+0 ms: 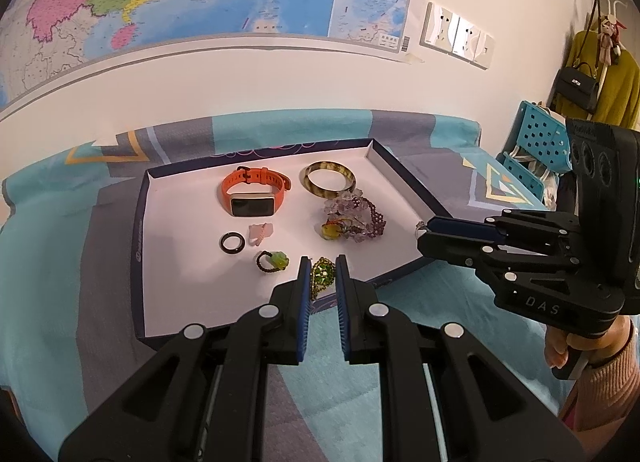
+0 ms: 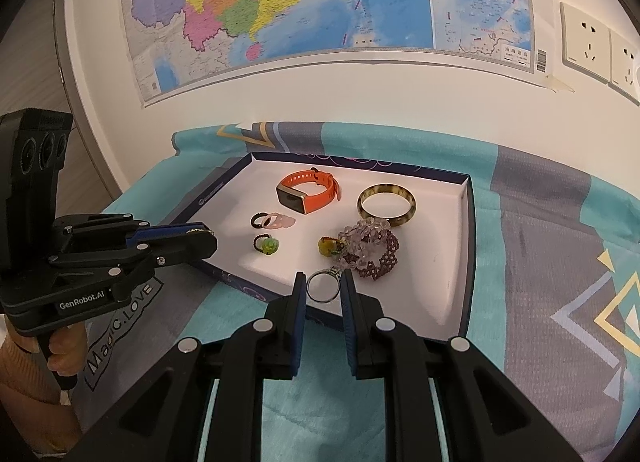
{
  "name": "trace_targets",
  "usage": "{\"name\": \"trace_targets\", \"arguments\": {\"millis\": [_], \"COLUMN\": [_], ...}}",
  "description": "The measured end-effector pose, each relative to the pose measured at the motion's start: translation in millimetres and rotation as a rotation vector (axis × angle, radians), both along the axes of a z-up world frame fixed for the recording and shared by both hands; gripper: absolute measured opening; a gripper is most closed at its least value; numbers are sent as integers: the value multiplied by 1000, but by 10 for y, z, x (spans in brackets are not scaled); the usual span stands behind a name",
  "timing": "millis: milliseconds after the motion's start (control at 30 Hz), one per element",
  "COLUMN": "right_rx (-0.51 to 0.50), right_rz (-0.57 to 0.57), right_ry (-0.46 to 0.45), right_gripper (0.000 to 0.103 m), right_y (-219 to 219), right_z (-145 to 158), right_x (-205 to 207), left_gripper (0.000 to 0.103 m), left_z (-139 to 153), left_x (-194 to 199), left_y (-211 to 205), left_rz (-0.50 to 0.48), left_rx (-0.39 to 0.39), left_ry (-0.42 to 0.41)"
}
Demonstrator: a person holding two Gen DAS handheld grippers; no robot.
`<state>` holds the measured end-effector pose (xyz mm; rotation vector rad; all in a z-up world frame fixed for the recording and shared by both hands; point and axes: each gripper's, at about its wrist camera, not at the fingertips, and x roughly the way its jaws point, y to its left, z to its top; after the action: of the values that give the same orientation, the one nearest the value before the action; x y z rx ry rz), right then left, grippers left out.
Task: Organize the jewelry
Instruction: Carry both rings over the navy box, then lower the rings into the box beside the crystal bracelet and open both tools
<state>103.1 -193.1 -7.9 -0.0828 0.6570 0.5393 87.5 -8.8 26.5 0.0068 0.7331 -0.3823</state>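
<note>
Left wrist view
Left gripper (image 1: 323, 270): its fingers are clamping a green beaded ring (image 1: 322, 273), which is hanging over the near edge of the shallow tray (image 1: 138, 246).
Ring look: gold-green beadwork, face toward the camera.

Right wrist view
Right gripper (image 2: 323, 285): its fingers are pinching a silver ring (image 2: 322, 287) over the tray's near wall.
Ring pointing: the band is standing upright, its opening facing the camera, its setting at upper right.

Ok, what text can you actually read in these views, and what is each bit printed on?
"GenRobot.AI": left gripper, label on its body.
"MagiC.LOVE": bedsheet.
"DAS": right gripper, on its body.
Wall map lettering, its barcode, and the tray rim print: too small to read.
</note>
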Motion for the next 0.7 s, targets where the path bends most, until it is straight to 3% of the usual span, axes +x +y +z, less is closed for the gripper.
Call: {"name": "trace_targets", "arguments": {"millis": [700], "right_rx": [5], "right_rz": [4], "right_ry": [18], "right_gripper": [15], "right_y": [22], "right_z": [-13], "right_x": [125], "left_gripper": [12], "left_z": [-65], "left_x": [145], "left_y": [-22], "left_rz": [9], "left_rx": [14], "left_ry": [13]}}
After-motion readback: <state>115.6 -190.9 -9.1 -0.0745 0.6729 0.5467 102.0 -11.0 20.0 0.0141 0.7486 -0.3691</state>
